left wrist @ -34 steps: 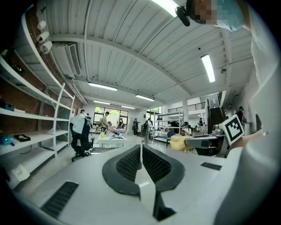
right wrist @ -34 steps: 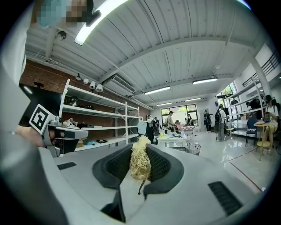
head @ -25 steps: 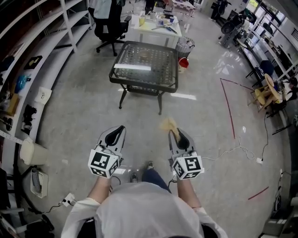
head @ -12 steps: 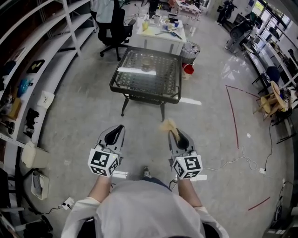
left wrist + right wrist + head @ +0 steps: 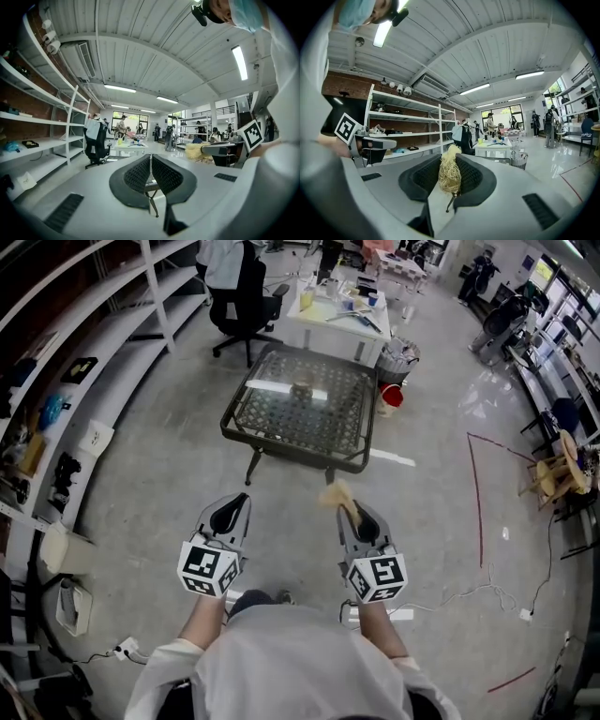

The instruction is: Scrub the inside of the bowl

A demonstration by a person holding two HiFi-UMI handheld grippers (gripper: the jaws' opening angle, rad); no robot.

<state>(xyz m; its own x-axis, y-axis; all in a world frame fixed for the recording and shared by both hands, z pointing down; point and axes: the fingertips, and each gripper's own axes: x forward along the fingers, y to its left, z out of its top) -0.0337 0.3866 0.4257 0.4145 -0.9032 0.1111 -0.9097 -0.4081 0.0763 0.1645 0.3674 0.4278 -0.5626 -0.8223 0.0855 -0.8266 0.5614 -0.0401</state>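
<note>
Room: a large workshop hall with a polished grey floor, white shelving along the left wall and strip lights under a ribbed ceiling.
Desk: a glass-topped desk on a dark metal frame, standing on the floor ahead of the person, well apart from both grippers.
Bowl: a small brownish bowl on the glass top, near the middle towards the far edge; too small to show its inside.
Left gripper: the left gripper is held over the floor, short of the desk. Its fingers are pressed together with nothing between them.
Right gripper: the right gripper is held level with the left. Its fingers are clamped on the scrubber.
Scrubber: a pale yellow, fibrous scrubber whose tuft sticks out past the fingertips, over the floor just short of the desk's near edge.
Background: a cluttered white desk, a black office chair and a red bucket beside the glass desk's far right corner.
</note>
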